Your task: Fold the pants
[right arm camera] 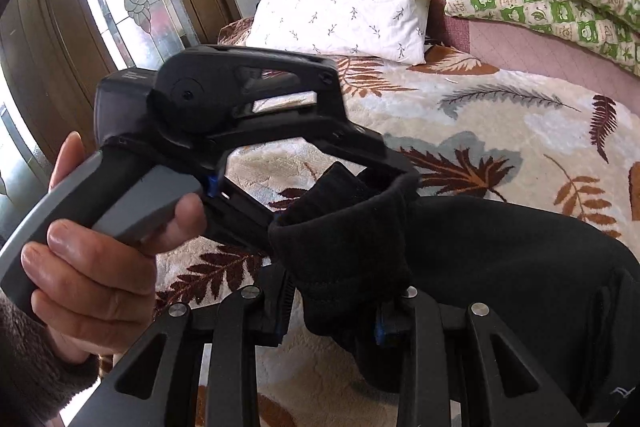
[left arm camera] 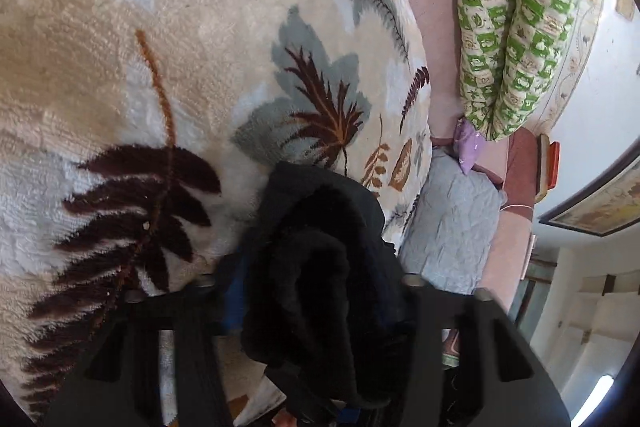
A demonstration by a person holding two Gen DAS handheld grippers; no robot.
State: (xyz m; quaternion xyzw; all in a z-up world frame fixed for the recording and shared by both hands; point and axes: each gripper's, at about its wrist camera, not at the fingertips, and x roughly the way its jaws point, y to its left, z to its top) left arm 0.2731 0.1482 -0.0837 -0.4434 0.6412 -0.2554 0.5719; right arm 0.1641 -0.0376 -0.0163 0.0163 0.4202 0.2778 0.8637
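Pinching the black pants (right arm camera: 500, 267), both tools: left tool (left arm camera: 316, 291) and right tool (right arm camera: 332, 311) clamped on bunched fabric.

black pants (left arm camera: 320, 267) in left tool (left arm camera: 316, 291)

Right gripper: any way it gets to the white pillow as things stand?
Probably not. The right gripper is shut on the black pants, and the left gripper, gripping the same cuff, sits directly between it and the white pillow at the bed's far end.
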